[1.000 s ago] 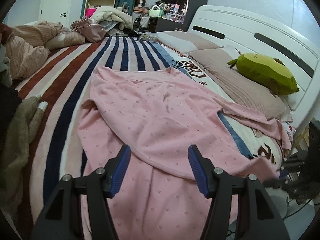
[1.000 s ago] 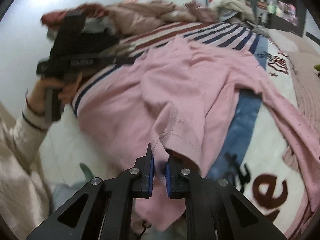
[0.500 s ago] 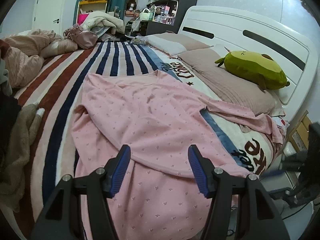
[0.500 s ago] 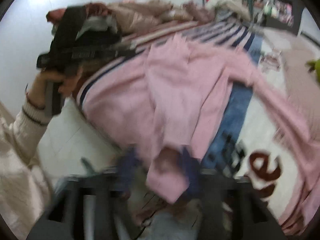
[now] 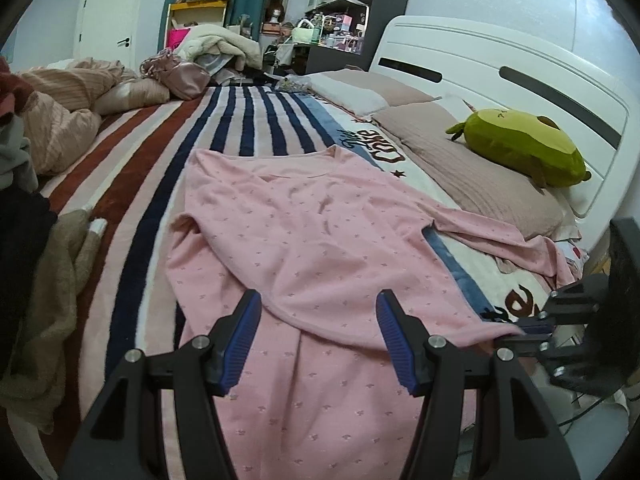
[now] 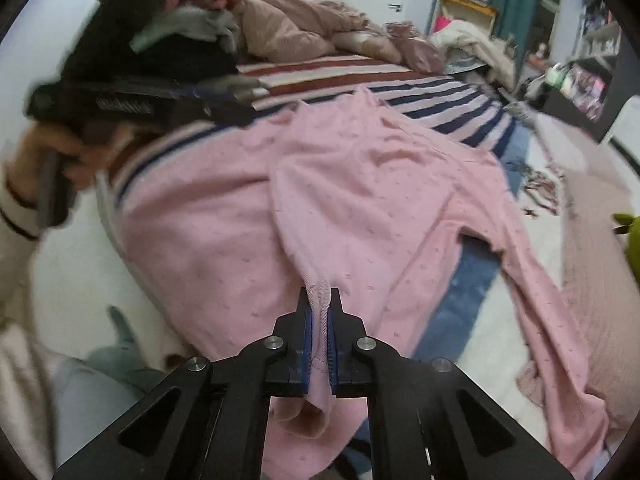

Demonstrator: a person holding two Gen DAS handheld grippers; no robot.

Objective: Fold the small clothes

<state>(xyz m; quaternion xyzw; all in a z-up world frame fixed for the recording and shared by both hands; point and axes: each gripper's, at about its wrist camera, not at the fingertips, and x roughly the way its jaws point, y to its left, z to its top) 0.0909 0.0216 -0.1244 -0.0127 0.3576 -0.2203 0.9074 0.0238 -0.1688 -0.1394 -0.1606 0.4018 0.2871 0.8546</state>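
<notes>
A pink long-sleeved top (image 5: 320, 232) lies spread on the striped blanket (image 5: 132, 184), neckline at the far end. One sleeve is folded across its body towards the bed's near edge. My right gripper (image 6: 320, 300) is shut on that sleeve's ribbed cuff (image 6: 318, 292), and the cuff end hangs below the fingers. In the left wrist view the right gripper (image 5: 532, 326) pinches the pink edge at the right. My left gripper (image 5: 318, 300) hovers open over the top's lower part, its pads apart from the cloth. It shows in the right wrist view as the left gripper (image 6: 224, 100), held by a hand (image 6: 44, 160).
A green plush toy (image 5: 520, 152) rests on pillows (image 5: 460, 176) by the white headboard (image 5: 500, 64). The other sleeve (image 6: 560, 320) trails towards the pillows. A heap of clothes (image 5: 40, 280) and a rumpled duvet (image 5: 60, 120) fill the left side. Shelves and furniture stand beyond the bed.
My right gripper let go of the pink fabric in a blurred move, then shut again on the sleeve cuff. The sleeve now runs straight to its fingers. The left gripper stays open over the top.
</notes>
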